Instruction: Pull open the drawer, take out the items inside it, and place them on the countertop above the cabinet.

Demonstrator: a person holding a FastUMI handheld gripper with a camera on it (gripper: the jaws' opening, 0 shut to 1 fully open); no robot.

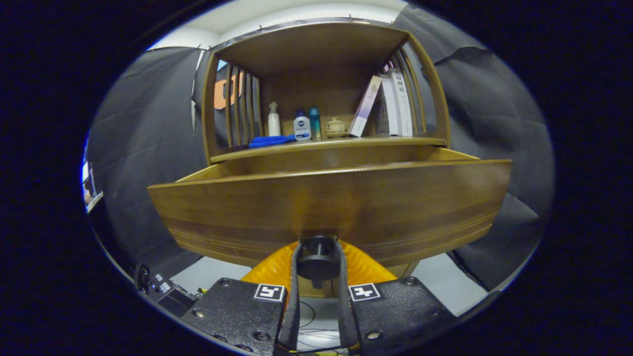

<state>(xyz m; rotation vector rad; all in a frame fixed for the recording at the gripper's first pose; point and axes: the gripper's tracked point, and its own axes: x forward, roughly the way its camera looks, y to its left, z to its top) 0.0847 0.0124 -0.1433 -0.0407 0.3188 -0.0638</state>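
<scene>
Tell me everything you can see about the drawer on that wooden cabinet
The drawer looks like brown varnished wood with a broad front panel and darker bands along its lower part. It is pulled out from under the countertop, its side walls visible behind the front; its inside is hidden. A round dark knob sits low at the middle of the front, and the gripper is shut on that knob, one finger pressing each side.

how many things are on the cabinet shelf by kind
bottles: 3 (spray bottle, white bottle with blue cap, teal bottle)
books: 3
blue cloth: 1
small lidded pot: 1
total: 8
gripper shut on drawer knob
</scene>
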